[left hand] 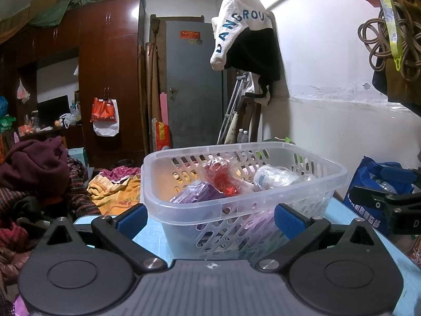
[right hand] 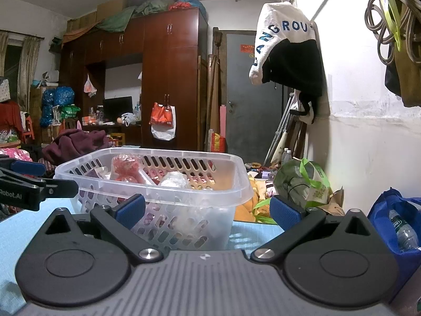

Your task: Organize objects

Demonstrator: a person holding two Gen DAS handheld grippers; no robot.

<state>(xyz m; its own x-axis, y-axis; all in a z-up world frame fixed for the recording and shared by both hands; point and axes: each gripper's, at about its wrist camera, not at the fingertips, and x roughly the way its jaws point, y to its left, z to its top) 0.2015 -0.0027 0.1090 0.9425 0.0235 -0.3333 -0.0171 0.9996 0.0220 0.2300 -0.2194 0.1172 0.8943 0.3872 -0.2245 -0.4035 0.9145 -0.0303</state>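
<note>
Cluttered bedroom behind; our clear basket [left hand: 244, 184] sits on the blue bench [right hand: 15, 237], light, flexible, slippery. Left tongs [left hand: 210, 220] and right tongs [right hand: 208, 210] are spread, empty; we'd grip its rim.

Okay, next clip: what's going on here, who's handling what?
A person holds two grippers in front of a clear slotted basket on a light blue table. Both the left gripper and the right gripper are open and empty. The basket already contains wrapped items: a red packet, a purple packet and a clear-wrapped bundle. Nothing is being gripped now.
</note>
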